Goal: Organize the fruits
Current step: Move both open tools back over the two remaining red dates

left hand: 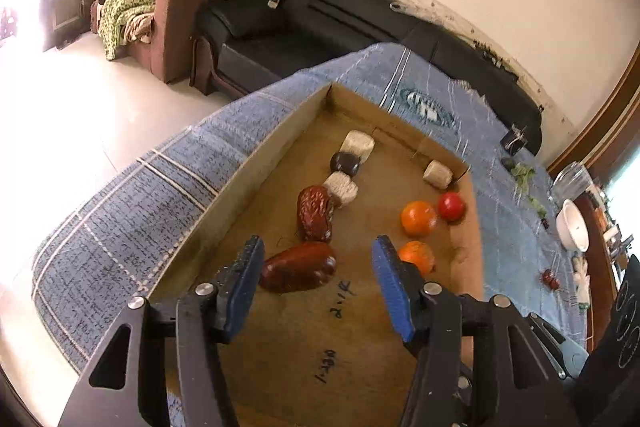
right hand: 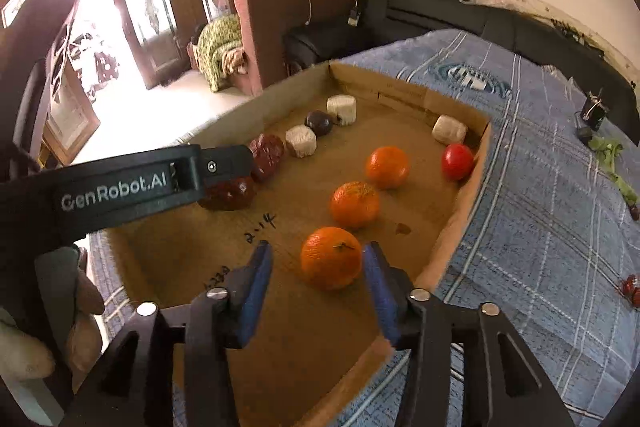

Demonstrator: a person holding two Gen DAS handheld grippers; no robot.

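Oranges (right hand: 354, 205) crowd open right gripper (right hand: 316, 267).

nearest orange (left hand: 417, 256) half hidden behind left gripper (left hand: 318, 277)

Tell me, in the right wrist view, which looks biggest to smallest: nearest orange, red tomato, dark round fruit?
1. nearest orange, though closeness to the camera enlarges it
2. red tomato
3. dark round fruit, though farthest away, so unsure

Both wrist views look forward and down, close over the cardboard tray (left hand: 256, 163). The left views from its left side. Both share the oranges (right hand: 331, 258).
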